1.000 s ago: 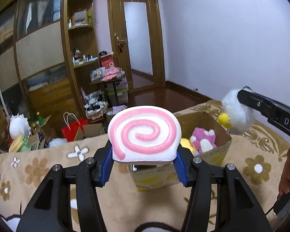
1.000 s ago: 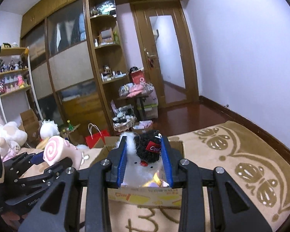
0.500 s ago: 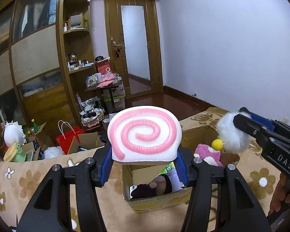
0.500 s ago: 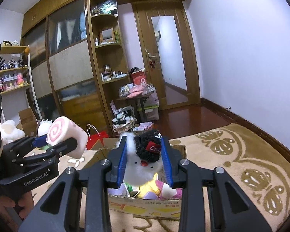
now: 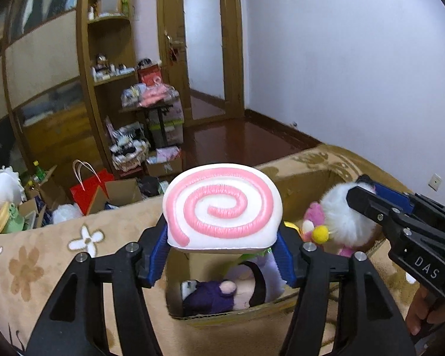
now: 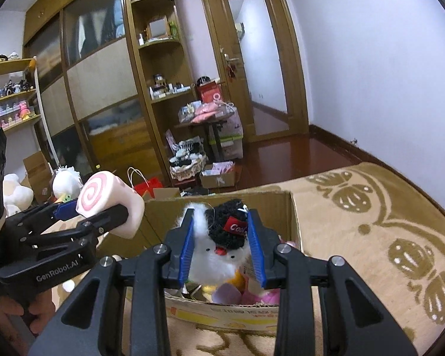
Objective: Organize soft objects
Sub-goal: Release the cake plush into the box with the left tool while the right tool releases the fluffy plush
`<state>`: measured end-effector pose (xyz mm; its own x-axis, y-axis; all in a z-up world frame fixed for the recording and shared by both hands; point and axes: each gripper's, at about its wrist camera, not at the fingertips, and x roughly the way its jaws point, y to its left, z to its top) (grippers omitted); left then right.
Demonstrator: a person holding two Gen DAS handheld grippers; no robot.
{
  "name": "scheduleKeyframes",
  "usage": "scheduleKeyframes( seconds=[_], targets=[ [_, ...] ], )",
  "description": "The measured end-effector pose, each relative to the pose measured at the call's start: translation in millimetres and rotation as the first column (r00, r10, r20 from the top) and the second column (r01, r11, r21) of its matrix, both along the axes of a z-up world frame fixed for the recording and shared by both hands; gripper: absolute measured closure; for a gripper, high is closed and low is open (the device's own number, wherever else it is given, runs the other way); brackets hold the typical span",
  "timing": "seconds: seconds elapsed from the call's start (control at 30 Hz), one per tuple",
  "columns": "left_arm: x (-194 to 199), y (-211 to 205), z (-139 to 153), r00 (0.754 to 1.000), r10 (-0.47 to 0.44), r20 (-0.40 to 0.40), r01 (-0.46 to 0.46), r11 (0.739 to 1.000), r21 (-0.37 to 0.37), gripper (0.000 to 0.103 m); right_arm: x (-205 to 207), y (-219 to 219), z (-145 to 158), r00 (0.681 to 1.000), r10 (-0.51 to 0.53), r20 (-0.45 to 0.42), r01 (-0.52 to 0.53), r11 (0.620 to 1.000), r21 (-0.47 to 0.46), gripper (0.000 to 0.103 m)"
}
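Note:
A white plush roll with a pink swirl (image 5: 222,207) sits between the blue pads of my left gripper (image 5: 222,246), whose jaws are opening while the pads still touch its sides. It hangs over the near left part of an open cardboard box (image 5: 299,178) on a beige flowered blanket. My right gripper (image 6: 222,237) is shut on a fluffy white plush with a black cap (image 6: 219,255), held over the same box (image 6: 293,216). In the right wrist view the left gripper (image 6: 98,207) and the roll (image 6: 109,198) are at the left. The box holds several plush toys, among them a purple one (image 5: 210,296).
The blanket (image 6: 385,222) spreads around the box. Beyond its far edge lie a red bag (image 5: 89,190), open cartons and more plush toys (image 6: 14,192) on a dark wood floor. A small cluttered table (image 6: 204,118) and tall shelves stand behind.
Both grippers have moved forward and down over the box, so its inside shows more. The roll looks slightly wider between the left pads.

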<state>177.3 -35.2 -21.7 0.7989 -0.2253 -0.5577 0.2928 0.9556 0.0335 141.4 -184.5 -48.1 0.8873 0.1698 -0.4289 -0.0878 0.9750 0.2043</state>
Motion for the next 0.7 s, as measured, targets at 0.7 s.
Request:
scheduleKeyframes(
  seconds=[0.7],
  targets=[
    [-20,2,-10,0.999,0.038,0.005,-0.038,0.999,0.023,0.009,-2,-9,-4,0.999,-0.004,-0.046,0.006,0.999,0.046,0.028]
  ],
)
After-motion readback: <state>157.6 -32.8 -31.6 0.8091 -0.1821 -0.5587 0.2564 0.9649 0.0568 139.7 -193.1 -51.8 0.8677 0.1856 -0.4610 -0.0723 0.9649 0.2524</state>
